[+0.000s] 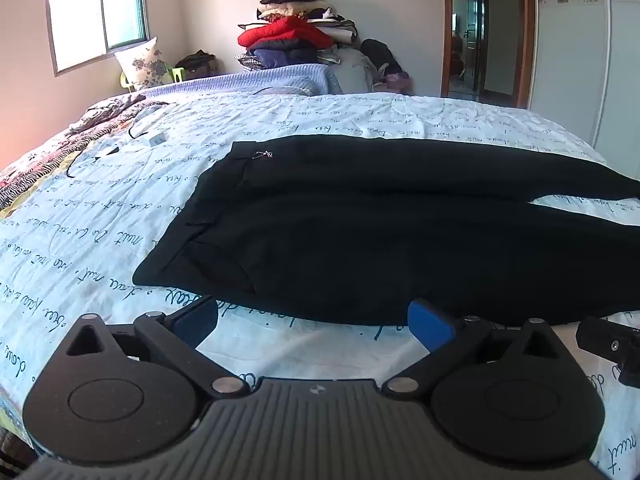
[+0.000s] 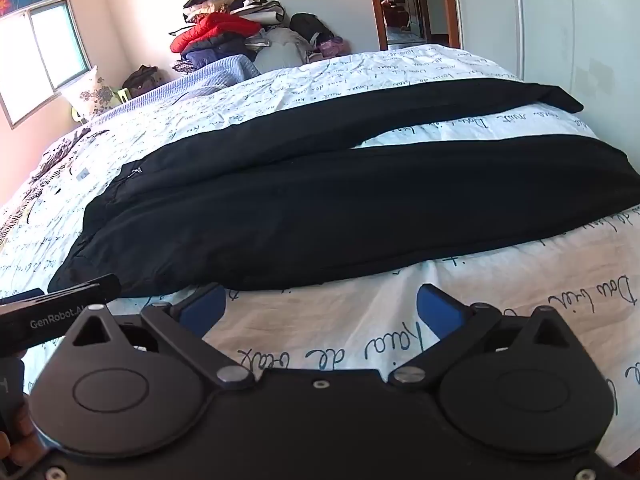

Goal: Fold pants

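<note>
Black pants [image 1: 360, 220] lie flat across the bed [image 1: 120, 240], waistband left, legs running right. Both tools, left tool [image 1: 312, 320] and right tool [image 2: 320, 308], hover spread wide and empty at the near hem. "GenRobot.AI" marks the left tool; the bedsheet's cursive is unreadable.

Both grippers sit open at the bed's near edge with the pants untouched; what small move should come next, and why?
Probably ease both forward onto the near hem of the black pants. The left gripper and right gripper stand open, empty, just short of it, and both legs lie spread apart, unfolded.
</note>
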A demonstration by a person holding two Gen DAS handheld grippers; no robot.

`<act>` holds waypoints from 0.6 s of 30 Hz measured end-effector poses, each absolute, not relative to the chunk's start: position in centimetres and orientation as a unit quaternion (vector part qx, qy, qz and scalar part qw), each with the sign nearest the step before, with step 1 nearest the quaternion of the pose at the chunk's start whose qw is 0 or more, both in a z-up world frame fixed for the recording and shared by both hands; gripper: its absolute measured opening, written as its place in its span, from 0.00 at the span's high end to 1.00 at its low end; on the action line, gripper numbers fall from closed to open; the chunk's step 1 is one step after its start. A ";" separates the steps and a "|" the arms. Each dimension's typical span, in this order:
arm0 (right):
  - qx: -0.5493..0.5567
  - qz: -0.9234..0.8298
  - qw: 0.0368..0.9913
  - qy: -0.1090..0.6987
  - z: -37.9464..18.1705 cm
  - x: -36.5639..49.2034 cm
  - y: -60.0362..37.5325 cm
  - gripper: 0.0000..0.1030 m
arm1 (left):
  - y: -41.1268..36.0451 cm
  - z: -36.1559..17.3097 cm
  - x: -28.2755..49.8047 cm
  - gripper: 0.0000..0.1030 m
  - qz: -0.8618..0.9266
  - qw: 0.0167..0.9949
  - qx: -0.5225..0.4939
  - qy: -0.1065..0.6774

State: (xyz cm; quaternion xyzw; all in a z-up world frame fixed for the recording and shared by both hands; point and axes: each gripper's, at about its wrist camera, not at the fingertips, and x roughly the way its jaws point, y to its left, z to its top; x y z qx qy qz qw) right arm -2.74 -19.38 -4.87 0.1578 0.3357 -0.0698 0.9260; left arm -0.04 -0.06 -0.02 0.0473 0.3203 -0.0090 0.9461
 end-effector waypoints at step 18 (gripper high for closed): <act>0.155 -0.056 0.928 0.333 -4.9 -3.0 -19.6 0.00 | -0.2 -0.1 -0.1 0.00 -0.009 0.945 0.051 0.323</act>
